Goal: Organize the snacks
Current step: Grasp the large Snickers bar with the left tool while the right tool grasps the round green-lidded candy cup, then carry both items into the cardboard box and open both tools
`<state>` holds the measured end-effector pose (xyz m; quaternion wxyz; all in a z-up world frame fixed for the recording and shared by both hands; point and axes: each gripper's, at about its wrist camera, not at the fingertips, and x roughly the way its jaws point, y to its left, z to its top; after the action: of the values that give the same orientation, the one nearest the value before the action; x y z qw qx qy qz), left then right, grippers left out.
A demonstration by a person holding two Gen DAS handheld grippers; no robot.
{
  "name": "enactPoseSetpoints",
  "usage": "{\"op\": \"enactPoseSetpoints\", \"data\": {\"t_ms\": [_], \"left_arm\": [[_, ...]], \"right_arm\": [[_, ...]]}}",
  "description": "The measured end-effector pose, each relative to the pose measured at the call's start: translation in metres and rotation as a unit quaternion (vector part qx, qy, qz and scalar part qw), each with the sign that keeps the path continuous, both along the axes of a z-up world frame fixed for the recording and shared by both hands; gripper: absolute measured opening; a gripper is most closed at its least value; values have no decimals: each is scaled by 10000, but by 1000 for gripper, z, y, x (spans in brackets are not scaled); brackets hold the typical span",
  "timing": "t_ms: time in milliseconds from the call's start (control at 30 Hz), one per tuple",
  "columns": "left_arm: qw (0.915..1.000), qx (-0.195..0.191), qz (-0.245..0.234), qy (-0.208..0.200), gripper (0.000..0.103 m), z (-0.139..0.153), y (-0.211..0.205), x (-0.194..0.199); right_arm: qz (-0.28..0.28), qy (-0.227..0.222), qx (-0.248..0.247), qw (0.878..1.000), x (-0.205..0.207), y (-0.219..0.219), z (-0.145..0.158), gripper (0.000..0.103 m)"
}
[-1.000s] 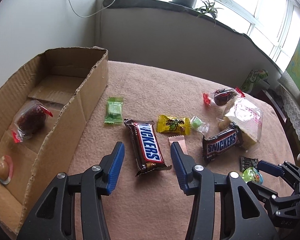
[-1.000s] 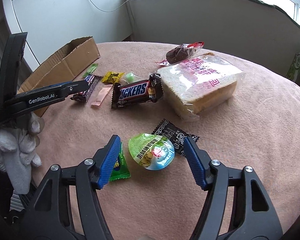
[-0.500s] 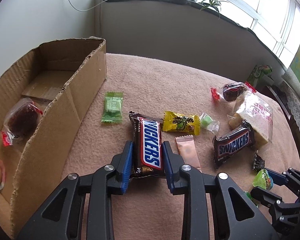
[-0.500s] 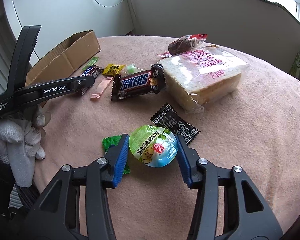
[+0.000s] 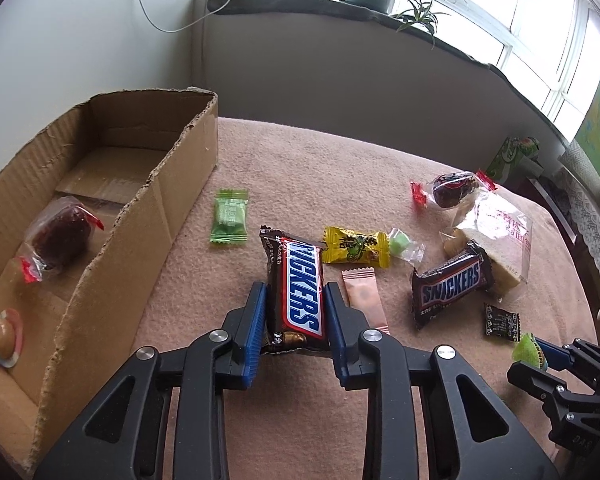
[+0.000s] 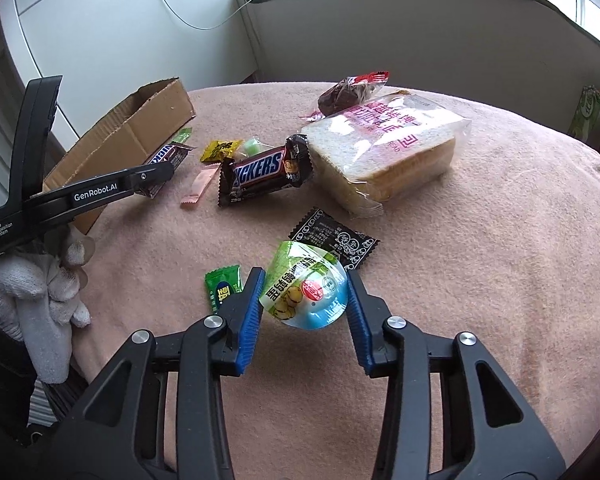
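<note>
My left gripper (image 5: 296,314) has its 2 jaws clamped on a Snickers bar (image 5: 296,284). My right gripper (image 6: 306,300) pinches a green-lidded jelly cup (image 6: 306,286) between its jaws, black sachet (image 6: 334,238) just beyond.

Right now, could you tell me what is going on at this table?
A person is sorting snacks with two handheld grippers. The left gripper is shut on a Snickers bar, beside the cardboard box, which already holds two snacks. The right gripper is shut on a green-lidded jelly cup. Other snacks lie loose on the pink cloth.
</note>
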<state>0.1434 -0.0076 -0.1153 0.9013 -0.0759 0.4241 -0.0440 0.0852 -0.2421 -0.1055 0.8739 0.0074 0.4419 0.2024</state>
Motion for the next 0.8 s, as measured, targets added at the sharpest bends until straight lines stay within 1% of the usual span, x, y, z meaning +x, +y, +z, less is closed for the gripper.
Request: {"op": "enactPoseSetpoints", "data": {"t_ms": [133,367,600,800], "left_arm": [[9999,-84,-14,-75,27,7,2,-10],[9991,-239,-14,-339,27,32,9,-32],[9972,-353,107,-651,27,57,31,-58],[9954,-353,352,-823,27,68,60,-75]], "right_arm": [[-17,-107,40,9999,-7,-1,10,41],[55,-376,100,9992,-15,9,34,41],[283,-638,108,9975,-14,38,61,41],[491,-839,115,9952,-3,68,79,41]]}}
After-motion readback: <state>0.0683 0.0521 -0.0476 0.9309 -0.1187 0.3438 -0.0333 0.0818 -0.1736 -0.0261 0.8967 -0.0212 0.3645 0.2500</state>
